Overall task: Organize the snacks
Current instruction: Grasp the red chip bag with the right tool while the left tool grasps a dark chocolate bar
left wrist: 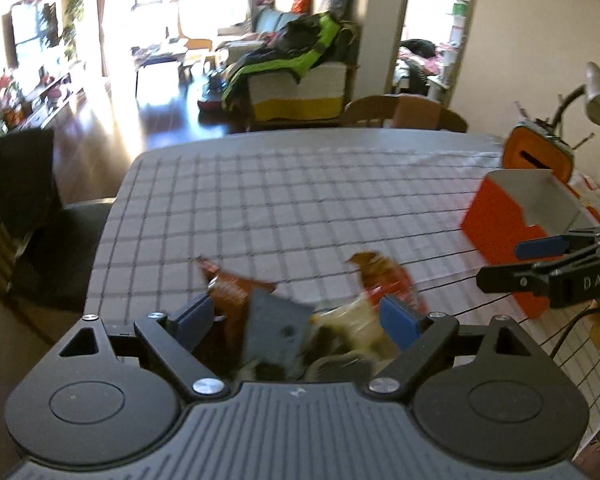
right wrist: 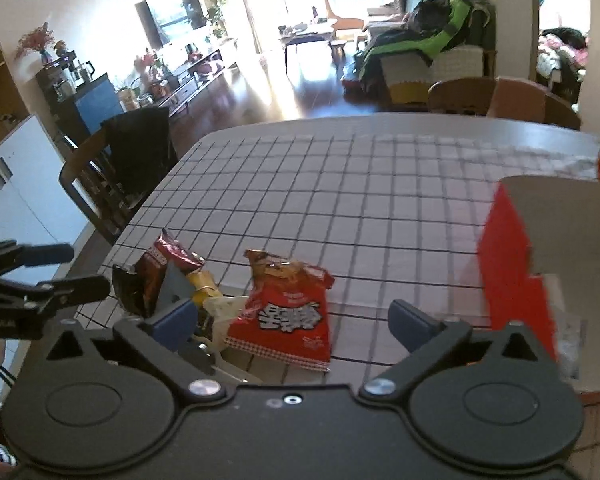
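Red snack packet (right wrist: 290, 314) shows white characters, unreadable; right gripper (right wrist: 296, 320) gapes apart around it. Left gripper (left wrist: 300, 318), at nine o'clock, spread over blurred packets (left wrist: 260, 312).

One red snack bag (right wrist: 290, 312), one dark red-brown snack bag (right wrist: 156, 272), one black packet (right wrist: 124, 286), one yellow packet (right wrist: 204, 282), one red-and-white open box (right wrist: 516, 264), two wooden chairs (right wrist: 500, 98), one checked counter (right wrist: 340, 184)

Left wrist view: we look along own tongs (left wrist: 302, 320), tilted down, close over tabletop (left wrist: 300, 200) near edge, facing far edge. Right wrist view: same tilt and facing, nearer right edge. We share snack packets (right wrist: 284, 312), red box (right wrist: 508, 280), grid cloth; each view catches other tongs.
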A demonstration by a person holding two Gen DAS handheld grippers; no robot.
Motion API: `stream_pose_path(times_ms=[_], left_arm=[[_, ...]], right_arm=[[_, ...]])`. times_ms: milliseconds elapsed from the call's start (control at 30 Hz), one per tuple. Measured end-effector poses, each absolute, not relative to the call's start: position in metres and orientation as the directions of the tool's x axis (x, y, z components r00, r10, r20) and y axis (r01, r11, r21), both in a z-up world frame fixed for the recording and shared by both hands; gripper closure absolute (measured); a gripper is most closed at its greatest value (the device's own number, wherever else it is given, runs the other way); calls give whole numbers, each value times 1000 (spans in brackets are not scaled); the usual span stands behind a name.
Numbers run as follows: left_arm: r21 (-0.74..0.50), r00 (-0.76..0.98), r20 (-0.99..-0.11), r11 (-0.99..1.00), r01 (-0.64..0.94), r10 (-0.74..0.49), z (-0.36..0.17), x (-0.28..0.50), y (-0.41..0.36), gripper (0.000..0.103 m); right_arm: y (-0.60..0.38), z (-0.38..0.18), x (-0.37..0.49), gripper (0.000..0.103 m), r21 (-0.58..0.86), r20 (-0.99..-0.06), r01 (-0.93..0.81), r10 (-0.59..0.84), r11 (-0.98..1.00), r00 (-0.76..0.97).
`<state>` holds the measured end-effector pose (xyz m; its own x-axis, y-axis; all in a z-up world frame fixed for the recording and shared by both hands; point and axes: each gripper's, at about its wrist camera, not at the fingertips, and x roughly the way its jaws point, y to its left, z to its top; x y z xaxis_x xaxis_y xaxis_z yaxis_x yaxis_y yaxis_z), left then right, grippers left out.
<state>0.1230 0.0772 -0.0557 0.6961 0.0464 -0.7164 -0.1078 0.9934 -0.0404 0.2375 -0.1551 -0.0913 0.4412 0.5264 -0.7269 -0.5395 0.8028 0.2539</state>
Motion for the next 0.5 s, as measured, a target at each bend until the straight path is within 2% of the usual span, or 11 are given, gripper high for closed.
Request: stream_pose_path(times_ms=[300,500], left_arm=[[-15,628,-770,982,-190,109,-92,127,119,13],[-3,585,-803,981,-195,114,-116,133,133,13]], right_arm=[[-122,-137,278,3,331,-808,-458,498,825,313],[-109,-159,294,5,327,-837,-442,473,836,276]])
